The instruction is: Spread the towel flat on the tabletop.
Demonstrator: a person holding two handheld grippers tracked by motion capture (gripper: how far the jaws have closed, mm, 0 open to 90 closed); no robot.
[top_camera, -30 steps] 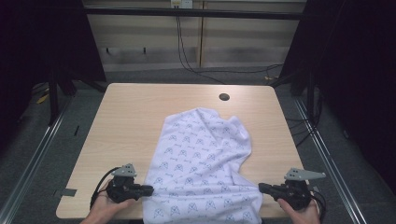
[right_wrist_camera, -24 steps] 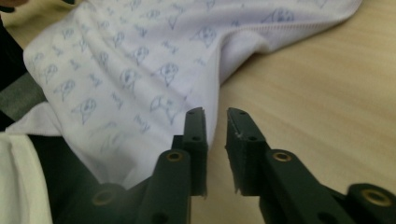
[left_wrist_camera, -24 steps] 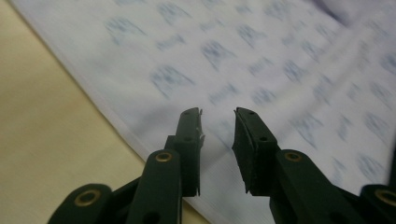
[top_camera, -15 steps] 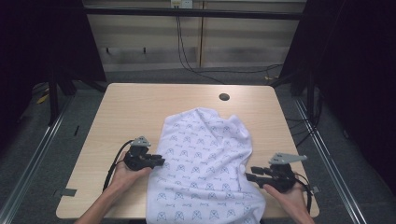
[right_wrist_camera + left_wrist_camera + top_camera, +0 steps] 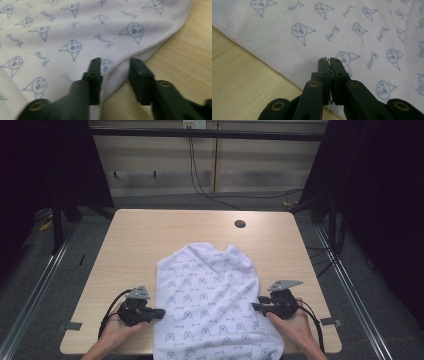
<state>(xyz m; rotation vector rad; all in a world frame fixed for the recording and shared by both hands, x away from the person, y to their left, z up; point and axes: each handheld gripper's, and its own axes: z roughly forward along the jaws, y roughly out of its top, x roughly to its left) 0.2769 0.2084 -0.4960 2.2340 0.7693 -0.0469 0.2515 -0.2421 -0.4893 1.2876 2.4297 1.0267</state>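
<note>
With the left gripper [image 5: 329,60] already pinching the cloth's [image 5: 215,305] 9 o'clock hem, the right gripper [image 5: 113,65] (jaws just closing, spread around the 3 o'clock hem) should bite deeper before clamping.

High view is looking down and forward from above the near edge, taking in the whole table [image 5: 150,235]. Both gripper views are riding close over the printed cloth [image 5: 210,305], each sharing a hemmed cloth edge and wood with the high view.

cloth [image 5: 210,305]: near edge cut off by high view's bottom | forearms: cut off there too | right gripper [image 5: 115,67]: jaws and hem blurred | table hole [image 5: 240,224]: too small to tell
</note>
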